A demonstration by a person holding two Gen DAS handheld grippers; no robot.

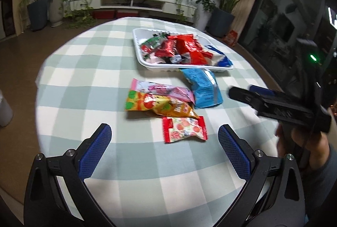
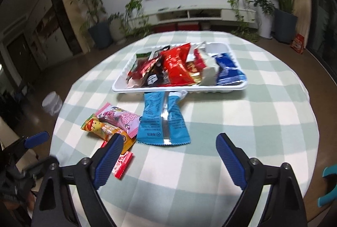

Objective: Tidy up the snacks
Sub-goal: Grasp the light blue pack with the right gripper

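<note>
A white tray [image 1: 143, 63] [image 2: 118, 86] piled with red, green and blue snack packets sits on the far half of the checked table. In front of it lie a light blue packet [image 1: 203, 88] [image 2: 162, 119], a pink packet [image 1: 166, 90] [image 2: 120, 118], an orange packet [image 1: 160, 106] [image 2: 101, 127] and a small red-edged packet [image 1: 184, 129] [image 2: 123, 166]. My left gripper [image 1: 165, 138] hangs open just short of the red-edged packet, nothing between its fingers. My right gripper [image 2: 169, 149] stands open before the light blue packet, its left finger over the orange one. From the left wrist view the right gripper [image 1: 242, 93] reaches in from the right.
The round table [image 1: 88, 71] drops off on all sides. A hand and sleeve [image 1: 305, 147] hold the right tool near the table's right rim. A white tub [image 2: 51, 102] stands on the floor to the left. Potted plants and a TV shelf line the far wall.
</note>
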